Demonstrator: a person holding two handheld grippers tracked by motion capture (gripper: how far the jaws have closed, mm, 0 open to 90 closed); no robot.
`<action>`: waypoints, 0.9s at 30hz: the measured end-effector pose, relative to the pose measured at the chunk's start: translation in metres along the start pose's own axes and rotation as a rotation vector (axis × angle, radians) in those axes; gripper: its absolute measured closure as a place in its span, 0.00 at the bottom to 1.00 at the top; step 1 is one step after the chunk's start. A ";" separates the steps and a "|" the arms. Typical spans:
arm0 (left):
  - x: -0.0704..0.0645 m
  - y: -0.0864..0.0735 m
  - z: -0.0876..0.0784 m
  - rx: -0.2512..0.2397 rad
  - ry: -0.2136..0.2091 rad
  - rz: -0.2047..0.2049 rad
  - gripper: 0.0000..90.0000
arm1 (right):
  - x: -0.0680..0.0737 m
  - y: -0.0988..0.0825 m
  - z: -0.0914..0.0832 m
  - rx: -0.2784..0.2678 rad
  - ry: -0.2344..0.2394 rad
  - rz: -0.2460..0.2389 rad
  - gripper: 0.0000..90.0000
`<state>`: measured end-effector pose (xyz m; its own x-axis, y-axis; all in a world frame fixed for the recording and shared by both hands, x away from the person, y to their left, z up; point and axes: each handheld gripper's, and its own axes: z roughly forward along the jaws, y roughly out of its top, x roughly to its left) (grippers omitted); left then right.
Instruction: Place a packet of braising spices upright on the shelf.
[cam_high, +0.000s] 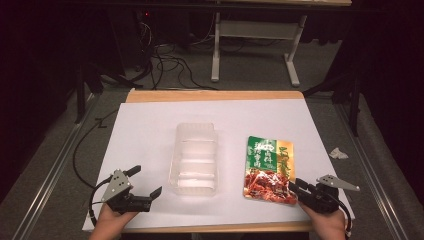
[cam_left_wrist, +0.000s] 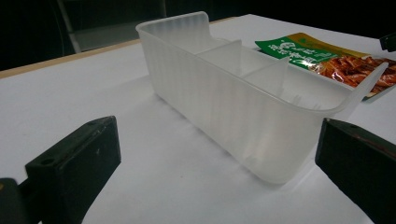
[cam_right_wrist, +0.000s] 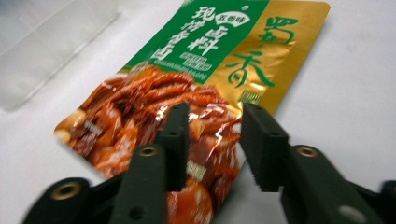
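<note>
Between the part-open jaws of the right gripper (cam_right_wrist: 212, 140), near edge of the snack packet (cam_right_wrist: 187, 88), ungripped; left gripper (cam_high: 145, 185) wide open, empty.

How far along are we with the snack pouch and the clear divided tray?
Nothing looks done yet: the snack pouch lies flat on the white table, beside the clear tray, whose compartments look empty. In hand: the right gripper is open over the pouch's near edge; the left gripper is open beside the tray. Left, presumably: gripping the pouch and placing it in the tray.
</note>
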<state>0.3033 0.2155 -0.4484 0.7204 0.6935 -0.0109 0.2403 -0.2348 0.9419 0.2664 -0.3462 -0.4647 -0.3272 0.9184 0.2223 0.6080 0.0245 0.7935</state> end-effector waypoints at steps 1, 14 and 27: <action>0.000 0.000 0.000 0.000 0.000 0.001 0.01 | -0.003 0.003 0.003 -0.003 0.006 0.007 0.62; 0.000 0.000 0.001 0.004 0.005 -0.003 0.01 | -0.046 0.051 0.054 -0.042 -0.004 0.128 0.35; 0.001 -0.002 0.000 0.006 0.000 -0.002 0.01 | -0.070 0.080 0.092 0.015 -0.014 0.238 0.36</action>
<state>0.3037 0.2162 -0.4501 0.7201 0.6938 -0.0126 0.2456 -0.2379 0.9397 0.4044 -0.3721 -0.4691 -0.1636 0.9042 0.3945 0.6777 -0.1875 0.7110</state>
